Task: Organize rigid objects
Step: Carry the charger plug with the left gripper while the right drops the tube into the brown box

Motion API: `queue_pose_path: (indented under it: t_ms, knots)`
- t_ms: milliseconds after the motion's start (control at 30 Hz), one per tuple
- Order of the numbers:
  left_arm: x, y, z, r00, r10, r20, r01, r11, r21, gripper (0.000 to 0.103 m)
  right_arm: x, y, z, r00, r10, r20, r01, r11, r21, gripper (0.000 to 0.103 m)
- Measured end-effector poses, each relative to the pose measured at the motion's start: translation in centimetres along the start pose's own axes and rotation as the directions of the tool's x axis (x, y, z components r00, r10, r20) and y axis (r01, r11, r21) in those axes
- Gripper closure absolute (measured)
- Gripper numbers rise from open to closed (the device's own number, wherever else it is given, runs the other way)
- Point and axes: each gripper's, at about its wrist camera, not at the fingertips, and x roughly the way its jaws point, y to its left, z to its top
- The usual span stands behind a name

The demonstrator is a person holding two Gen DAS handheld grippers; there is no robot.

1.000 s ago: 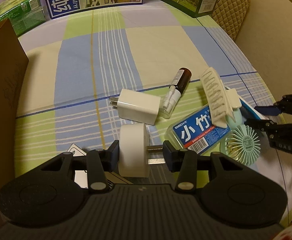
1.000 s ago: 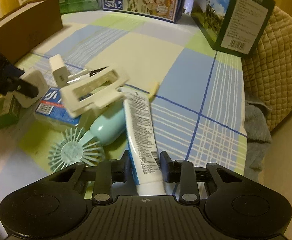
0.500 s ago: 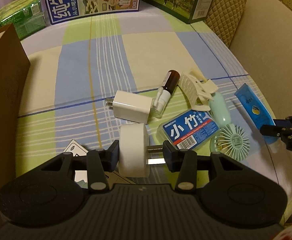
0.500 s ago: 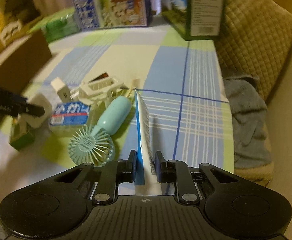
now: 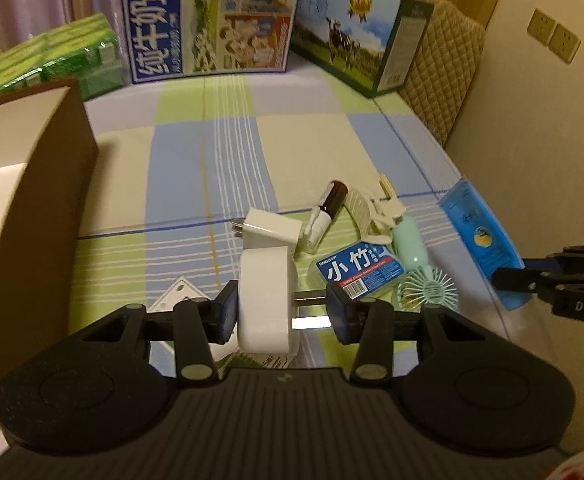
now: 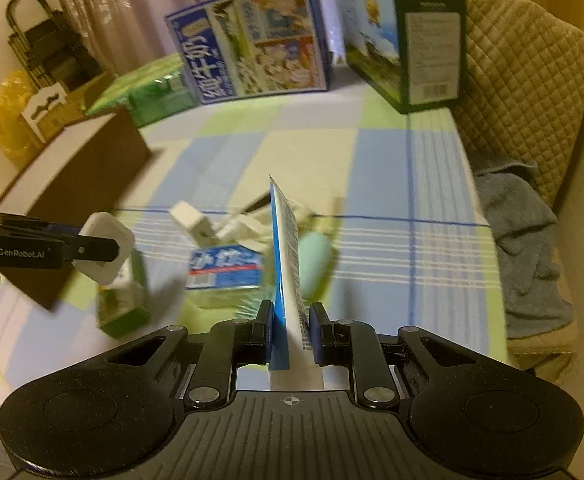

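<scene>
I have the white plug adapter [image 5: 267, 299] clamped in my left gripper [image 5: 280, 312], the blue tube [image 6: 286, 264] pinched in my right gripper [image 6: 290, 330]; next, both into the brown box [image 5: 40, 184] left of them

- Tablecloth [image 5: 220, 148]: blue, green and cream checks with white stripes.
- Wall plug [image 5: 266, 300]: white.
- Tube [image 6: 286, 260]: blue and white.
- Handheld fan [image 5: 420, 268]: mint green.
- Cardboard box [image 5: 40, 200]: brown, at nine o'clock.
</scene>
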Motion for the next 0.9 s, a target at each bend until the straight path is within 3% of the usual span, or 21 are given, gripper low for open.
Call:
queue_pose_path:
  t_ms: [433,700,900]
  knots:
    - [-8.3,4.9,-1.6,0.994,0.044,0.096,-0.036,0.996,-0.084,0.062,0.4,11.3,2.1,0.982,0.190,0.014,-0.188,0.979,-0.084,0.088]
    - [-13.2,10.6,-2.6,0.984,0.103,0.148,-0.082,0.987,-0.141,0.062,1.7,19.8,4.0,0.937,0.350,0.004,-0.348,0.931,-0.108,0.088]
    - [-15.8,15.7,-2.9,0.972,0.156,0.175,-0.128,0.978,-0.166,0.062,3.8,26.0,5.7,0.906,0.422,0.003,-0.420,0.902,-0.105,0.088]
